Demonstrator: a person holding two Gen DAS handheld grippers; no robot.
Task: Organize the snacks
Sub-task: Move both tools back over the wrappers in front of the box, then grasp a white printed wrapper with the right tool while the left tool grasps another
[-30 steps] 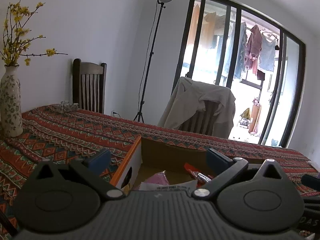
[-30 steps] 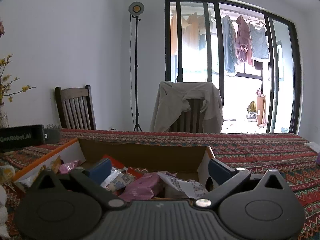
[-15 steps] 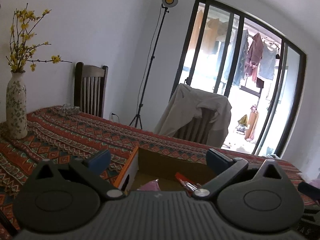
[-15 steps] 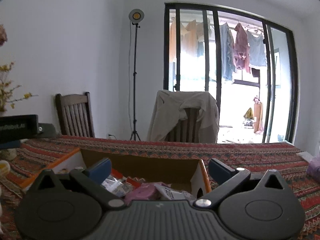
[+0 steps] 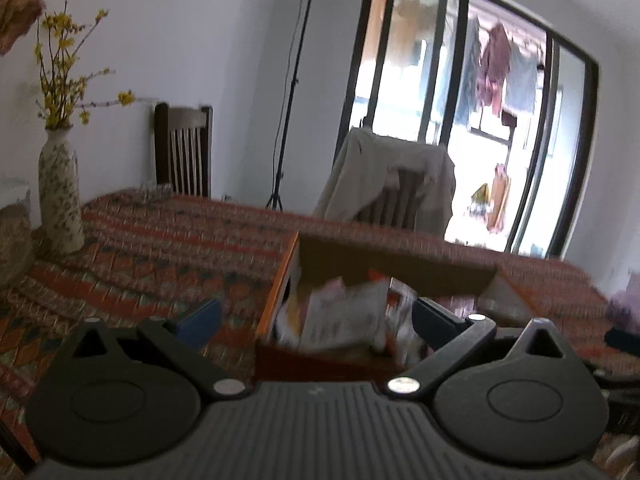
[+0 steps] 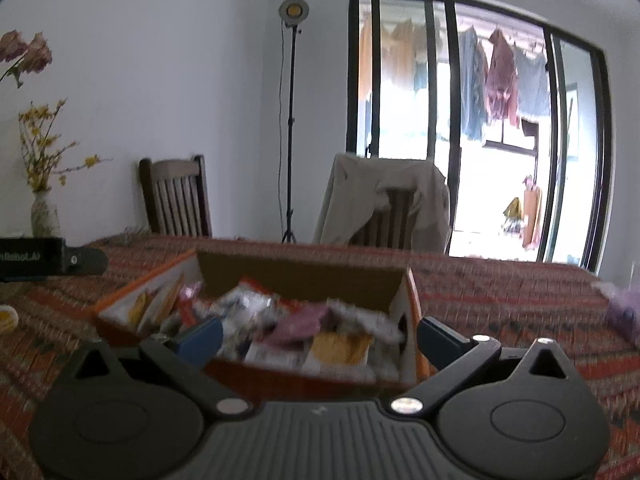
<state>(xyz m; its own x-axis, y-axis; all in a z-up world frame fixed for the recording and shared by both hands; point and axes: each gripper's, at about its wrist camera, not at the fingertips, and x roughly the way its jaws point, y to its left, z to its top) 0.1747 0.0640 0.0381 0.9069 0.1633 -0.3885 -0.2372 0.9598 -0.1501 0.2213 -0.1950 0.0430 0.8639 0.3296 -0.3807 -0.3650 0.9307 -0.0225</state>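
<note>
An open cardboard box (image 6: 304, 270) with orange-edged flaps sits on the patterned tablecloth, packed with several snack packets, among them a pink one (image 6: 300, 326) and a yellow one (image 6: 340, 346). My right gripper (image 6: 318, 336) hangs open just in front of the box's near wall, with nothing between its fingers. In the left wrist view the same box (image 5: 400, 272) lies ahead and slightly right, a white packet (image 5: 344, 316) leaning at its near end. My left gripper (image 5: 316, 322) is open and empty before the box's left corner. The left gripper's body (image 6: 36, 258) shows at the right view's left edge.
A flower vase (image 5: 60, 196) stands on the table (image 5: 160, 256) at the far left. Two wooden chairs (image 6: 176, 200) stand behind the table, one draped with a beige jacket (image 6: 384, 204). A lamp stand (image 6: 290, 120) and glass doors are behind. A purple object (image 6: 624, 312) lies at right.
Both grippers have risen and tipped down, so more of the box's contents show. The left view has shifted so the box sits more central; both frames are now motion-blurred.
</note>
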